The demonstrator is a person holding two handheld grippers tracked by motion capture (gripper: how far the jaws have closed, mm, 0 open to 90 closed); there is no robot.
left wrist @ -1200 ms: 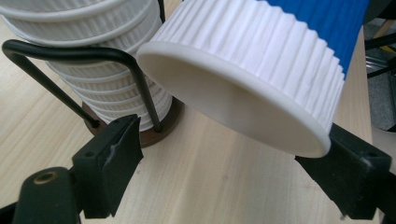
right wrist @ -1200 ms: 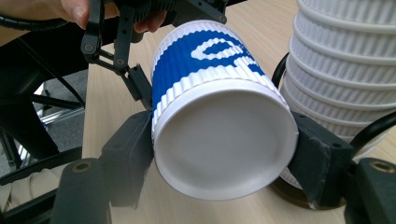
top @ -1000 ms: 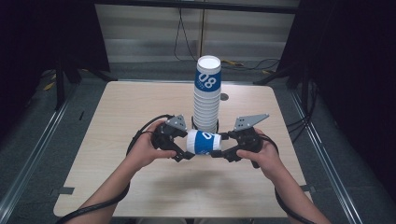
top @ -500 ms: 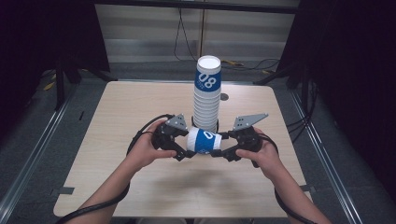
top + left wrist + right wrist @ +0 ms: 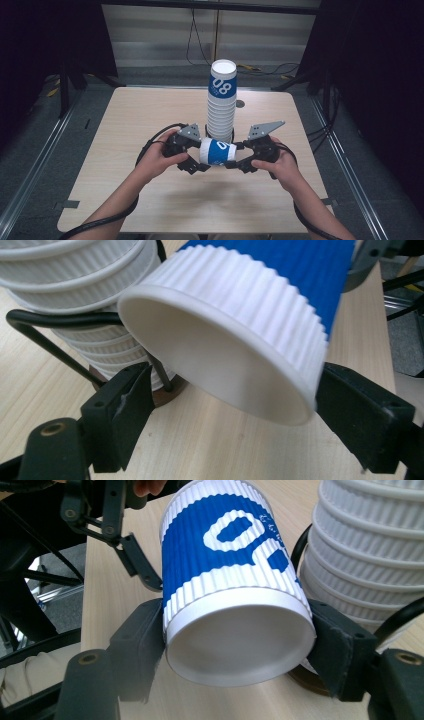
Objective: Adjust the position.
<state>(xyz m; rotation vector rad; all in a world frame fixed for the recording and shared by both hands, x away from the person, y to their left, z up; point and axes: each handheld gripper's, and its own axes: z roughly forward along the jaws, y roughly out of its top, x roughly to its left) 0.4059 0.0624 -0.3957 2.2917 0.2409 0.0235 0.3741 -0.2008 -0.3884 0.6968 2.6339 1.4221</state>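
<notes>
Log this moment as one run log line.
right gripper: shut on cup base | left gripper: fingers just closing around cup rim, one finger still apart | cup stack: upright behind

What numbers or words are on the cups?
"08" in white on the blue band of the top cup of the stack.
"0" and a partly hidden digit, likely "08" again, on the blue band of the held cup, lying sideways between the two grippers.
Small white print beside the numbers on both cups: too small to read.
No other readable text.
</notes>
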